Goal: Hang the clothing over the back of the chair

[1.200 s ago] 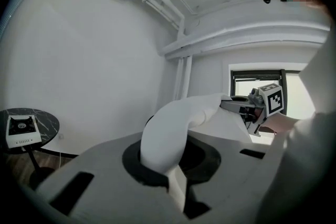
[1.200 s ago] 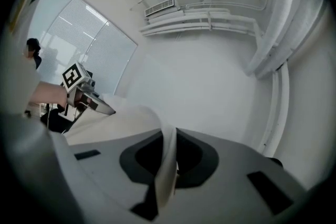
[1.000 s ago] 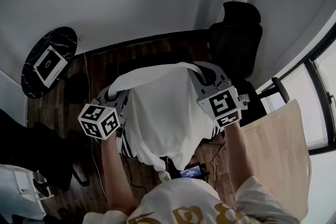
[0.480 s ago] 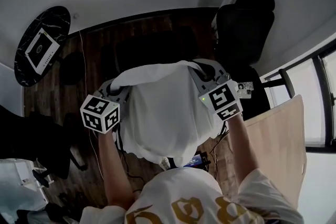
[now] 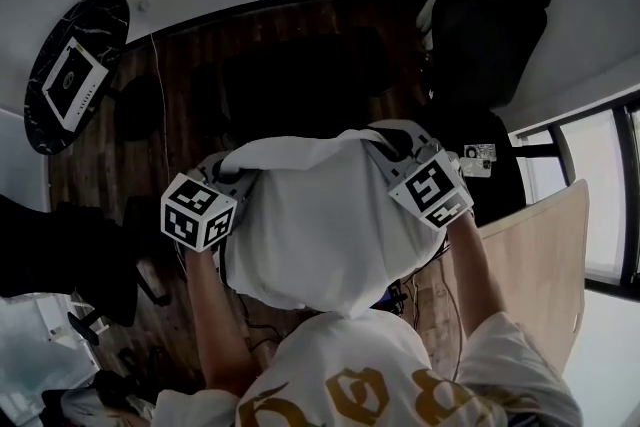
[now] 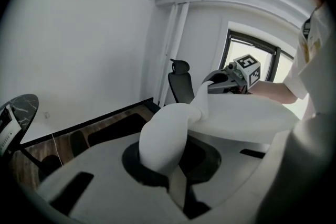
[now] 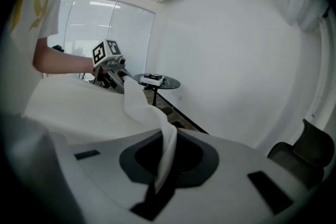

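While both claws grip it, the white clothing hangs spread between them in front of the person, its top edge pulled fairly taut from one claw to the other and the rest sagging down toward the person's chest. The left claw is clenched on one upper corner; in the left gripper view a thick bunch of cloth rises out of its closed jaws and runs across to the other claw. The right claw is clenched on the opposite corner, and in the right gripper view a thin folded strip of the fabric is pinched between its jaws. The black chair stands beyond the right claw, near the white wall, and the clothing is not over its back. A small round dark counter stands well apart at the far left on the wooden floor, with a flat white device lying on it. A pale wooden panel lies beside the person's right arm.
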A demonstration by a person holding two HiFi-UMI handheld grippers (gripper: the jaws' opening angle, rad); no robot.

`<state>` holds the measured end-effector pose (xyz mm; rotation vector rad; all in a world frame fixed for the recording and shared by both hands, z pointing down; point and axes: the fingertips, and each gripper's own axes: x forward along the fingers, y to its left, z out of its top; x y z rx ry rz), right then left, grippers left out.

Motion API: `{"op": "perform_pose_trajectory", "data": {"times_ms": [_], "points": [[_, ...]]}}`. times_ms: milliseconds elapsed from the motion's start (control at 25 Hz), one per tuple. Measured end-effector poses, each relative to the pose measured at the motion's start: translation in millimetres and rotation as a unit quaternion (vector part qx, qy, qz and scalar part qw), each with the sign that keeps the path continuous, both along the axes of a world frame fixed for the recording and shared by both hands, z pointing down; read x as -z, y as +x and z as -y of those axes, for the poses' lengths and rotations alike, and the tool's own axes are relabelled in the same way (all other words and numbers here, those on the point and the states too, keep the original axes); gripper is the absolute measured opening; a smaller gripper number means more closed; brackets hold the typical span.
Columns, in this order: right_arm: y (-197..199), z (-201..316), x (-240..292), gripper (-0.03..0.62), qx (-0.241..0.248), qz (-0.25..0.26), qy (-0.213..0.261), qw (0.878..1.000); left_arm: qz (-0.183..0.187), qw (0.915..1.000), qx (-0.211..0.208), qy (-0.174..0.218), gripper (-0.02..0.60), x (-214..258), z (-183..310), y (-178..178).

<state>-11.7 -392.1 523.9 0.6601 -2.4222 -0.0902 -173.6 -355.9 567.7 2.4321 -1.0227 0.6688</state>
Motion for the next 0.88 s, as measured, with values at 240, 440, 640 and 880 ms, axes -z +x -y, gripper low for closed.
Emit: {"op": "perform_pose_trajectory", "data": {"times_ms": [240,440,640,880], "points": [[7,-1,-31,0.043,0.02,-0.003,-0.059,0.998,0.02,0.9983,-0.039,-0.039,0.034,-27,-2,15],[6,-14,-58,0.038,0.057,-0.028,-0.095,0.993,0.038,0.9936,-0.077,-0.074,0.034,-49,-11,25],[3,-22,-73,0.037,0.087,-0.039,-0.125,0.988,0.076,0.9859,-0.113,-0.097,0.034,-69,-21,33],[4,-32,-97,0.038,0.128,-0.048,-0.183,0.974,0.1,0.9751,-0.15,-0.129,0.034,-85,-32,39]]}}
